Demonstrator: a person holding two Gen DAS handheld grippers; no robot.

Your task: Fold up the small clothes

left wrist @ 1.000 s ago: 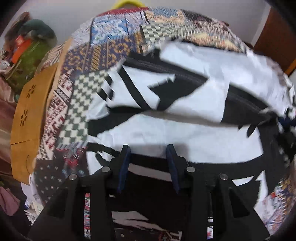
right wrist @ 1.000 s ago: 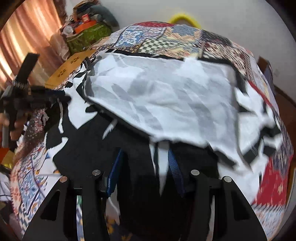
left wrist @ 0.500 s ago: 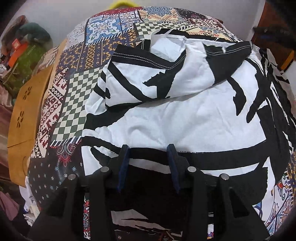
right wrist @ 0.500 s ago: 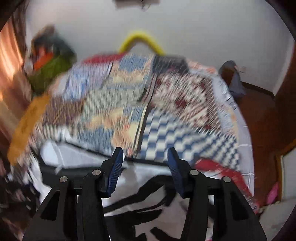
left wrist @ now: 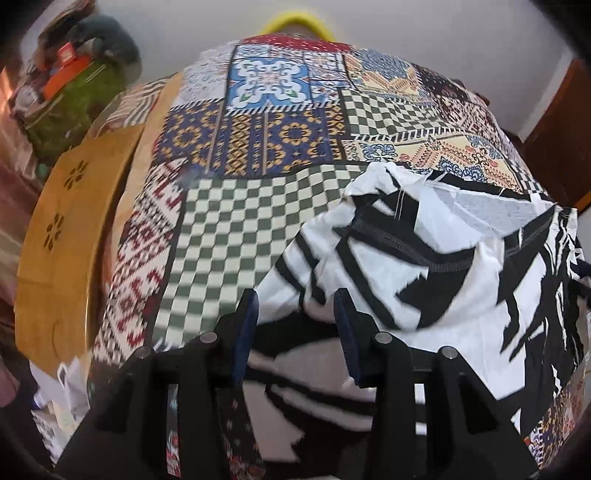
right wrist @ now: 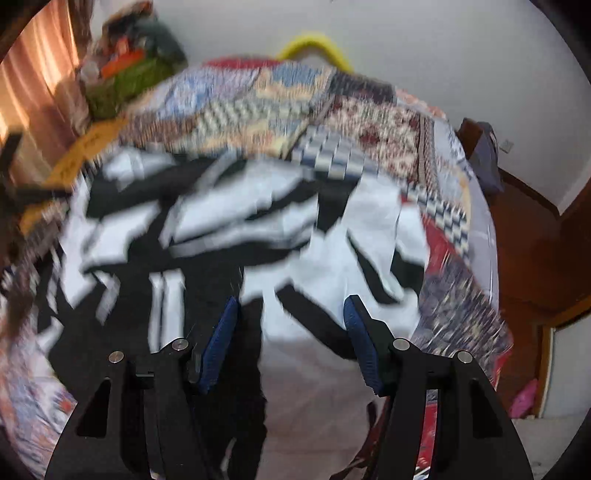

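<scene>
A white garment with bold black streaks (left wrist: 443, 280) lies rumpled on a patchwork bed cover (left wrist: 258, 147), one part folded back so its pale inner side shows. My left gripper (left wrist: 295, 299) is open, its blue pads just above the garment's near left edge. The right wrist view is blurred by motion; the same garment (right wrist: 303, 266) spreads below my right gripper (right wrist: 291, 306), which is open wide and holds nothing.
A wooden bed board with flower cut-outs (left wrist: 59, 236) runs along the left. A green bag with clutter (left wrist: 70, 103) sits at the far left, a yellow hoop (left wrist: 295, 18) behind the bed. Brown wooden furniture (right wrist: 535, 258) stands at the right.
My right gripper let go of the garment, swung up, and has come back down over it, jaws wider. The garment dropped onto the bed. My left gripper shifted left toward the garment's edge.
</scene>
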